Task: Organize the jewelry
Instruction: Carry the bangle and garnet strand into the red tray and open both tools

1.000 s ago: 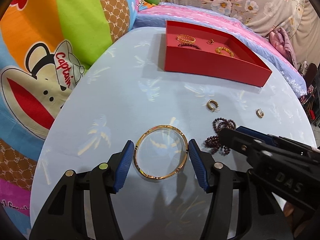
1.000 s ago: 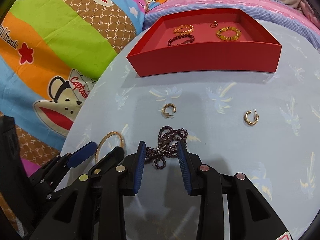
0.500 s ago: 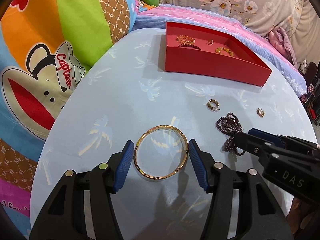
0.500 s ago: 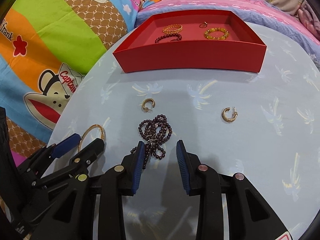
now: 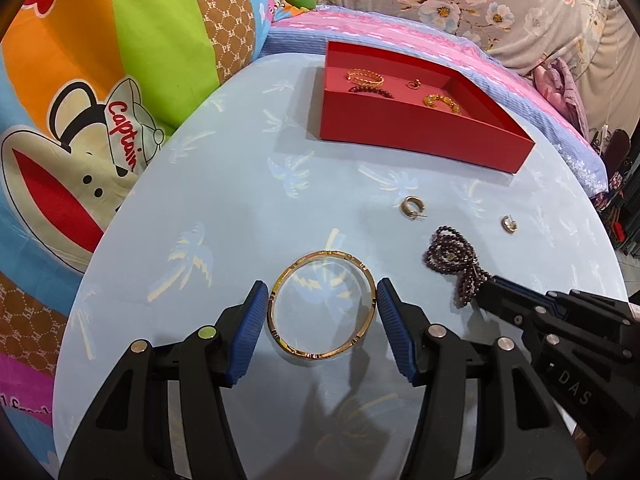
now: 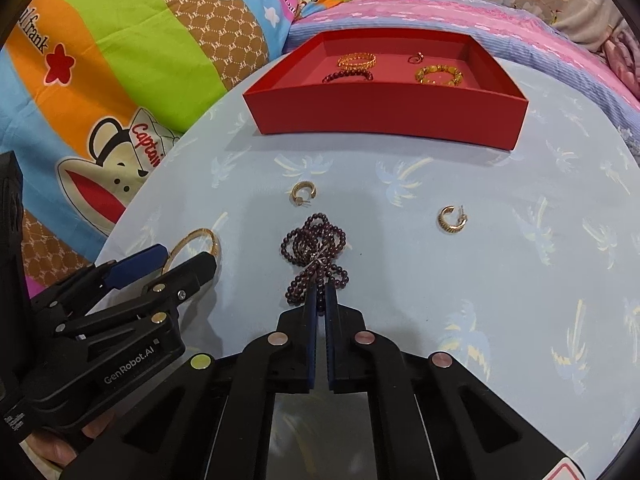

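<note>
Now the right gripper pinches the dark bead strand on the table, ready to lift toward the red tray, while the left gripper, spread, brackets the gold bangle

path to red tray open | two earrings flank it

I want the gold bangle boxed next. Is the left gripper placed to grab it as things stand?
Probably yes: the left gripper is open with its fingers on either side of the gold bangle, which lies flat on the table with nothing between them.
</note>
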A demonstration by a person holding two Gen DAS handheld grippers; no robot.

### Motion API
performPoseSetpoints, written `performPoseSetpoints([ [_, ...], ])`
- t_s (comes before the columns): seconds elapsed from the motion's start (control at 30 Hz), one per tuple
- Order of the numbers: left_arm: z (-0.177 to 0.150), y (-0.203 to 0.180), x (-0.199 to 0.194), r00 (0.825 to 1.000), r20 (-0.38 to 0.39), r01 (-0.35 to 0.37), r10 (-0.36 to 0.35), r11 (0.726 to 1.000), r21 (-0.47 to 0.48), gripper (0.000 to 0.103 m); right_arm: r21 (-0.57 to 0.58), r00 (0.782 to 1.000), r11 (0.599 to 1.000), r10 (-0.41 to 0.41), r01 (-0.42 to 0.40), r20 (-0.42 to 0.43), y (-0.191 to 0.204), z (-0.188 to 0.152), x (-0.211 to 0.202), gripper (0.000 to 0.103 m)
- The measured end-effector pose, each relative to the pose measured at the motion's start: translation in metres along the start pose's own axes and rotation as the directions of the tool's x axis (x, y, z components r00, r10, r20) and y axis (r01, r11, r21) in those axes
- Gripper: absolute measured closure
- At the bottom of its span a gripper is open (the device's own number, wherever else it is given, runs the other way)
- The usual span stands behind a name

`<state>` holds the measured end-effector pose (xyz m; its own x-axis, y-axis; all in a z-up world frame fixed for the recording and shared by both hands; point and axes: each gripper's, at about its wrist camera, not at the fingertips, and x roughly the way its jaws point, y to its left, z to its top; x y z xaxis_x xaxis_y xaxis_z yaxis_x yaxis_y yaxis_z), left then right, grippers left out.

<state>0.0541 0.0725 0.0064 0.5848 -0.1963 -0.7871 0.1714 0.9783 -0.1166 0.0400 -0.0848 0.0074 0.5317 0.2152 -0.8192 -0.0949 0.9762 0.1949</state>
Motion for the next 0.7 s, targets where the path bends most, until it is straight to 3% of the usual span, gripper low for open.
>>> performPoseSetpoints([
  [0.33,0.016,-0.012,-0.019,0.998,0.037,0.052,-0.053,0.999,0.012,0.049,0.067,0.996,0.996,0.045,-0.051,0.078,-0.024,0.019,-0.037,0.099],
  [0.7,0.086,-0.042,-0.029,0.983,0.129,0.120,-0.130,0.989,0.082,0.049,0.093,0.977,0.994,0.031,-0.052,0.209,-0.064,0.081,-0.074,0.099],
])
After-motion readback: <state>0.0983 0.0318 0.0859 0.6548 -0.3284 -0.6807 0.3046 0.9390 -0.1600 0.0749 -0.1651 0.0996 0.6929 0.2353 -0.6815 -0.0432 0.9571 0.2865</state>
